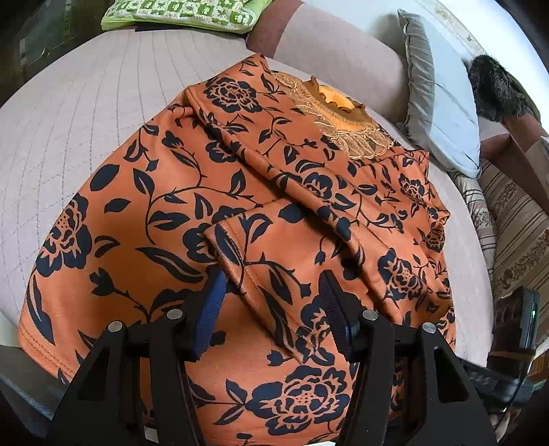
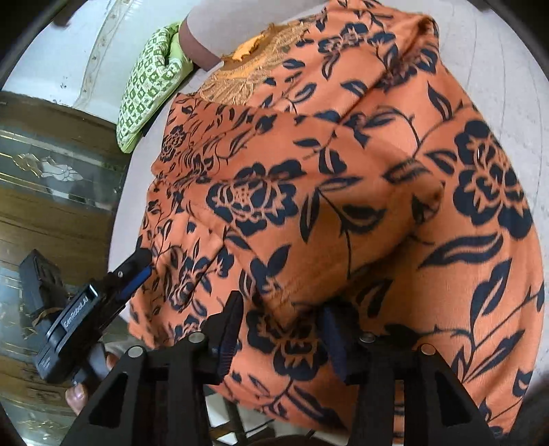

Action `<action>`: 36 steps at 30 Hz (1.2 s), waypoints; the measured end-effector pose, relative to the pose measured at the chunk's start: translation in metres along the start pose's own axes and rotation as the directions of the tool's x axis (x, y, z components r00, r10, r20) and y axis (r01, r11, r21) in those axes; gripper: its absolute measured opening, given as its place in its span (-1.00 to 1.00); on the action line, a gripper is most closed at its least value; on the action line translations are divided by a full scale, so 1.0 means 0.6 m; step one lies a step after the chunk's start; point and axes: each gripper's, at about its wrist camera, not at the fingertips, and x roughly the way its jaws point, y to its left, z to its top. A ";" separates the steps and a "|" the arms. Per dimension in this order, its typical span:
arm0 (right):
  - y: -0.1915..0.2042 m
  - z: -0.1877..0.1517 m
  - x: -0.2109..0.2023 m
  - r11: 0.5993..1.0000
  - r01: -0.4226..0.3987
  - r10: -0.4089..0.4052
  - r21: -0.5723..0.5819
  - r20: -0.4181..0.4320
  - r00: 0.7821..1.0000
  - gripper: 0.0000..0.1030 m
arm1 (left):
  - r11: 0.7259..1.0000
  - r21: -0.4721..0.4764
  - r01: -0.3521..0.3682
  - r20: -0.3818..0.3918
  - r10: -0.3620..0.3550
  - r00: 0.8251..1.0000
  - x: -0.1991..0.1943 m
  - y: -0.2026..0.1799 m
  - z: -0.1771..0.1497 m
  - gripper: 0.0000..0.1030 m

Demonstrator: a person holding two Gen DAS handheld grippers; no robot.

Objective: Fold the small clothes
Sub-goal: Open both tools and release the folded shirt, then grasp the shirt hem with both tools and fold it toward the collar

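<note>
Blouse (image 1: 164,192), orange with dark flowers, lies flat on the quilted bed (image 1: 85,96) | both sleeves already folded in below its collar (image 1: 338,103) | left claw (image 1: 274,308) and right claw (image 2: 281,329) open, holding nothing, above the sleeve cuff | body folds not yet done.

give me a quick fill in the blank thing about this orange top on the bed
1. The top is orange with a dark ____ print.
2. The embroidery at its neckline is ____ in colour.
3. The checked cushion past the top is white and ____.
4. The left gripper has its jaws ____ over a folded sleeve.

Missing words: floral; gold; green; open
</note>
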 end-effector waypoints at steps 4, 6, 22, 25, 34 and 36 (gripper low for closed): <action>0.008 -0.004 -0.003 0.996 0.092 -0.091 -0.019 0.035 0.995 -0.79 | 0.999 -0.005 -0.031 0.006 0.031 0.999 0.002 0.002 0.001 0.08; 0.022 -0.010 -0.013 0.988 0.142 -0.139 -0.065 0.046 0.989 -0.83 | 0.999 -0.002 -0.047 0.008 0.047 0.999 0.003 0.003 0.001 0.08; 0.021 -0.059 -0.105 0.997 -0.038 0.044 -0.069 0.080 0.996 -0.58 | 1.000 0.003 -0.004 0.035 0.004 0.999 -0.008 -0.002 0.014 0.08; 0.033 -0.062 -0.140 0.981 -0.161 0.175 -0.105 0.145 0.974 -0.09 | 0.999 0.019 0.048 0.075 -0.049 0.996 -0.026 -0.012 0.021 0.08; 0.048 -0.032 -0.174 0.966 -0.235 0.252 -0.106 0.183 0.950 0.33 | 0.993 0.097 0.071 0.117 -0.083 0.990 -0.066 -0.037 0.045 0.20; 0.047 -0.012 -0.192 0.984 -0.148 0.168 -0.096 0.253 0.953 0.33 | 0.994 0.091 0.063 0.132 -0.075 0.988 -0.074 -0.038 0.064 0.20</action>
